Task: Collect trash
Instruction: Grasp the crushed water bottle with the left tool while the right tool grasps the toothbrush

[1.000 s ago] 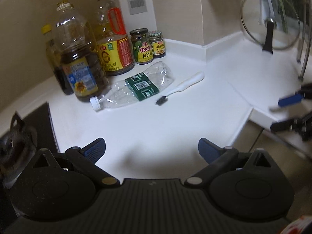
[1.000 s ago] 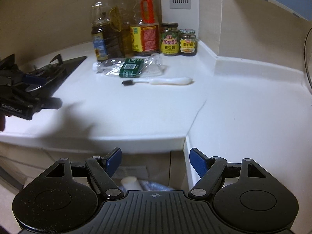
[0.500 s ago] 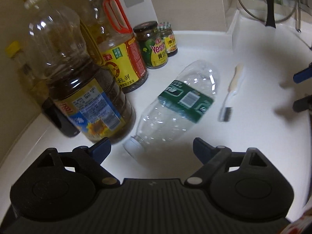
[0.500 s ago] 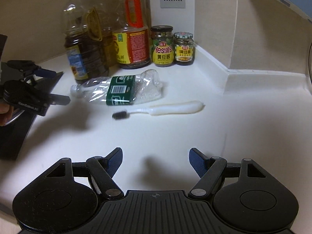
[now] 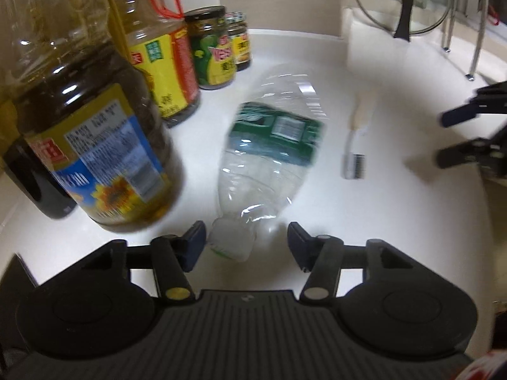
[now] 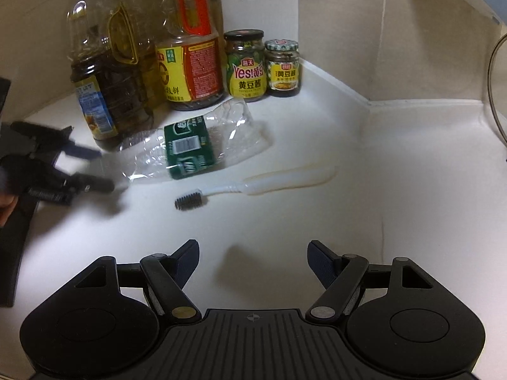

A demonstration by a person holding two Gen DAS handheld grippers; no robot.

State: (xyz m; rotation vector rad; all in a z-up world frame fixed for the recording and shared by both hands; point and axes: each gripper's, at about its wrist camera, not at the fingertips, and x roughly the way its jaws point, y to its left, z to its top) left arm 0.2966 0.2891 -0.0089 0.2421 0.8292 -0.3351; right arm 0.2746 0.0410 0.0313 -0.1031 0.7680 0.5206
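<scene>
An empty clear plastic bottle [image 5: 269, 145] with a green label lies on its side on the white counter [image 5: 396, 221]; the right wrist view shows the same bottle [image 6: 196, 148]. My left gripper [image 5: 247, 243] is at its white cap end, jaws closing, with the cap between the pads and a gap still on the right side. A white toothbrush [image 5: 356, 139] lies just right of the bottle. In the right wrist view the toothbrush [image 6: 269, 183] lies ahead of my right gripper [image 6: 253, 253], which is open and holds nothing.
Tall oil bottles [image 5: 95, 126] stand close on the left of the left gripper, with sauce jars [image 6: 247, 63] behind in the corner. A glass pot lid [image 5: 402, 3] leans at the back right. A black stove edge [image 6: 12, 237] lies at the left.
My left gripper has closed in on the bottle's cap end and its jaws have narrowed around the cap. My right gripper has come forward over the counter toward the toothbrush.
</scene>
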